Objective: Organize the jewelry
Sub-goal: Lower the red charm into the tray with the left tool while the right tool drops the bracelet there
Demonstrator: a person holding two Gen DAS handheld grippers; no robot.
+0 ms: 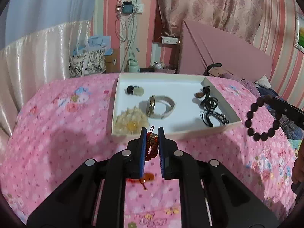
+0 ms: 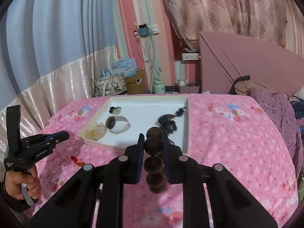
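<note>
**Both grippers loaded, held short of the tray**

Left gripper (image 1: 152,133): jaws narrow, clamped on a red braided bracelet (image 1: 152,148) with a brass coin charm; its tassel hangs below the jaws. Right gripper (image 2: 152,140): jaws narrow, clamped on a dark wooden bead bracelet (image 2: 153,152), the loop hanging free above the bed. White tray (image 1: 212,131) lies on the pink floral bedspread (image 1: 57,133), beyond both grippers. In the tray: watch (image 1: 157,106), pale yellow bead cluster (image 1: 131,121), black cords (image 1: 210,112), small pale pendant (image 1: 135,90).
</note>
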